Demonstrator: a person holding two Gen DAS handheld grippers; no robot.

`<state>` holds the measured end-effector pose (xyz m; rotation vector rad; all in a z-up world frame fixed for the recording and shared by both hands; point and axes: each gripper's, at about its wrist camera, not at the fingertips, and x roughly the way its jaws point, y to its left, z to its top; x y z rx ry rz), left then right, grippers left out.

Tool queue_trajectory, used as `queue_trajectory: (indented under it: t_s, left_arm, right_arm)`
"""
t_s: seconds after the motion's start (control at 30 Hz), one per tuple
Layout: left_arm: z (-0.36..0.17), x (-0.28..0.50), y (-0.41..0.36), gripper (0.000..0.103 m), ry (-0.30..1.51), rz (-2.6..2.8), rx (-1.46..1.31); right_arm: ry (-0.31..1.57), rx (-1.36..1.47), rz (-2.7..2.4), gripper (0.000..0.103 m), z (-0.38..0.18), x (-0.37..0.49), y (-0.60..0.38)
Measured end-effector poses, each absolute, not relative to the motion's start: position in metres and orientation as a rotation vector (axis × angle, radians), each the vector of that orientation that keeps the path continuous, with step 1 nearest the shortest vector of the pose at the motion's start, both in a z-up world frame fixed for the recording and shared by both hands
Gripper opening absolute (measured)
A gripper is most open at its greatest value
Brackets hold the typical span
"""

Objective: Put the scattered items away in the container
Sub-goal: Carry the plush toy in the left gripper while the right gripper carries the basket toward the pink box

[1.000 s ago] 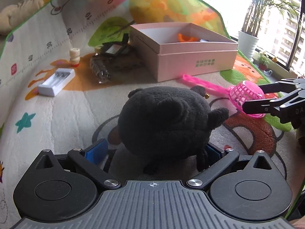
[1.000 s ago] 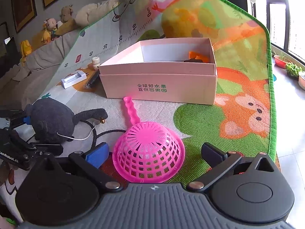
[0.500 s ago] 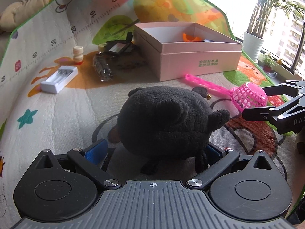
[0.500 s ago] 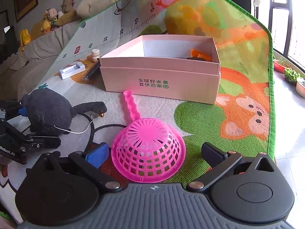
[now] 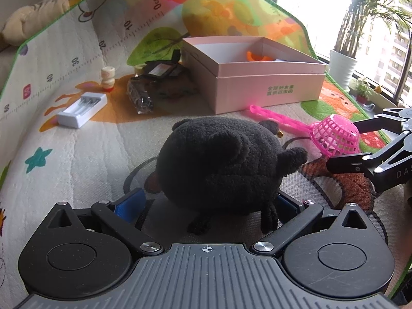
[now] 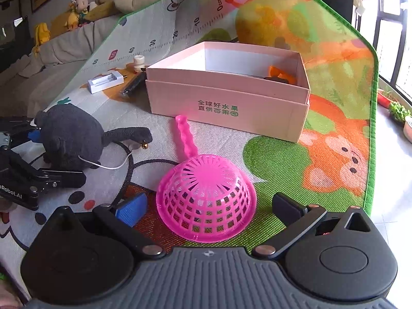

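Observation:
A black plush toy (image 5: 221,164) lies on the play mat between the fingers of my left gripper (image 5: 207,202), which is open; the blue left pad (image 5: 128,200) stands apart from it. From the right wrist view the plush (image 6: 69,136) sits at the left with its tail stretched toward a small bell. A pink sieve (image 6: 206,195) lies bowl-down between the fingers of my right gripper (image 6: 209,208), open, with gaps on both sides. Its handle points at the pink box (image 6: 226,103), which is open-topped and holds an orange item (image 6: 280,73).
Left of the box (image 5: 267,87) lie a white battery charger (image 5: 82,109), a small cream bottle (image 5: 107,78), a dark packet (image 5: 140,97) and a black wallet-like item (image 5: 162,69). The mat's green edge and bare floor run along the right; a potted plant (image 5: 342,67) stands by the window.
Both views have shifted only slightly. The plush stays between the left fingers and the sieve bowl between the right fingers; neither gripper has shut.

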<state>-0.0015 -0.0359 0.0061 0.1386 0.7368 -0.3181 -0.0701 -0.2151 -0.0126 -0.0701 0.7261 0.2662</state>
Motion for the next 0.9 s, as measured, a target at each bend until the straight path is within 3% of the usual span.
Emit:
queue_trajectory:
  t_s: [0.17,0.23,0.27,0.8,0.83,0.87,0.9]
  left_arm:
    - [0.009,-0.005,-0.035,0.103,0.720,-0.352,0.126]
    - [0.016,-0.010,-0.034,0.103,0.683,-0.382,0.110]
    - [0.020,-0.013,-0.035,0.103,0.665,-0.392,0.113]
    - [0.025,-0.010,-0.064,0.103,0.542,-0.390,0.290]
    - [0.026,-0.012,-0.064,0.099,0.534,-0.393,0.292]
    - [0.027,-0.012,-0.063,0.089,0.526,-0.390,0.297]
    - [0.028,-0.013,-0.062,0.088,0.519,-0.389,0.302]
  right_arm:
    - [0.721,-0.122,0.275,0.102,-0.011,-0.067,-0.205]
    - [0.736,-0.086,0.273,0.093,-0.010,-0.063,-0.209]
    - [0.736,-0.075,0.263,0.083,-0.008,-0.062,-0.211]
    - [0.663,-0.014,0.198,0.084,0.012,-0.112,-0.212]
    - [0.667,-0.016,0.192,0.084,0.012,-0.112,-0.212]
    - [0.670,-0.020,0.186,0.084,0.011,-0.112,-0.213]
    - [0.670,-0.025,0.181,0.084,0.011,-0.113,-0.213]
